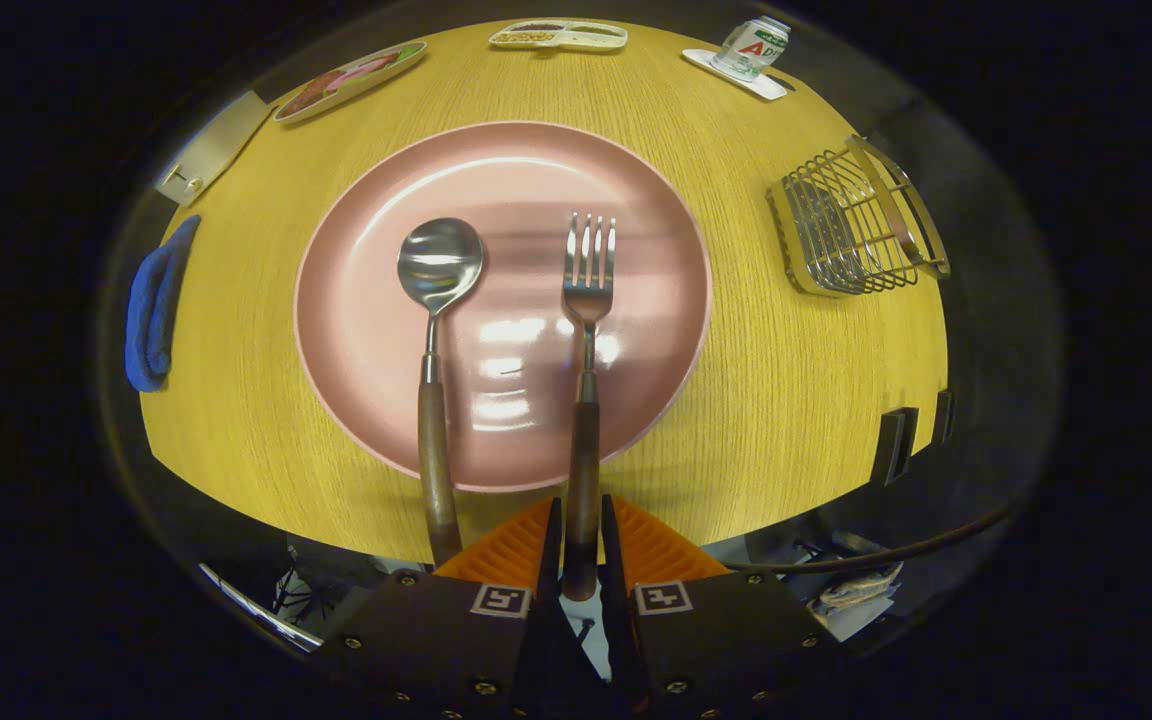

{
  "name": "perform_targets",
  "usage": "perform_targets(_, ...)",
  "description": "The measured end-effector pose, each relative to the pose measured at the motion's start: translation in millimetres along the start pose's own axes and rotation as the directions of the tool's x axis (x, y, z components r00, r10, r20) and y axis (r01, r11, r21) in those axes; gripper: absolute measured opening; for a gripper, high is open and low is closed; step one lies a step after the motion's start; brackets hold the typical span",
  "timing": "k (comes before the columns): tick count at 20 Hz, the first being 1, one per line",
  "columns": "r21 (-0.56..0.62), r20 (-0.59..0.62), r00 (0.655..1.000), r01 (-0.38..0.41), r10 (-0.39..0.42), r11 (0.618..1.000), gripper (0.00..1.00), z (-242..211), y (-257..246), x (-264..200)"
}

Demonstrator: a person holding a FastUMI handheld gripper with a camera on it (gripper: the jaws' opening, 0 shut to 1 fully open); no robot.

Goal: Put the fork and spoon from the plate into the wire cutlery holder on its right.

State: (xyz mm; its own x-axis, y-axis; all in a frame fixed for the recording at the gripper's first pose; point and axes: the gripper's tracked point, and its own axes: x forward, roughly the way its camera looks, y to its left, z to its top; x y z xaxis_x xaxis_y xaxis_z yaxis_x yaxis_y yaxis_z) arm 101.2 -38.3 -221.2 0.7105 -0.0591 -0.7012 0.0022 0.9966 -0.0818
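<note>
A pink plate lies on the wooden table just beyond my fingers. On it rest a spoon on the left and a fork on the right, both with brown wooden handles reaching over the plate's near rim. My gripper has both fingers pressed on the end of the fork's handle, which sits between them. The spoon's handle runs just left of my fingers. The wire cutlery holder stands to the right of the plate, apart from it, with nothing visible inside.
A folded blue cloth lies at the table's left edge. At the far edge sit a printed tray, a small white dish and a can on a coaster. The table's near edge runs just under my fingers.
</note>
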Motion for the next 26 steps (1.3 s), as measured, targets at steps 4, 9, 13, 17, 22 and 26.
perform_targets(4,0.026,0.022,0.999,-0.023,0.023,0.999,0.05,5.5,4.2,-4.6)
perform_targets(9,0.032,0.064,0.997,0.03,-0.032,0.999,0.05,17.0,-7.7,-29.9)
perform_targets(13,0.049,0.104,0.991,0.082,-0.087,0.995,0.04,30.1,-25.2,-58.6)
perform_targets(17,0.092,0.133,0.983,0.118,-0.129,0.989,0.05,39.4,-46.2,-83.7)
perform_targets(22,0.165,0.129,0.975,0.156,-0.178,0.974,0.05,44.0,-79.4,-107.5)
perform_targets(26,0.22,0.12,0.976,0.153,-0.182,0.963,0.04,50.8,-105.0,-114.1)
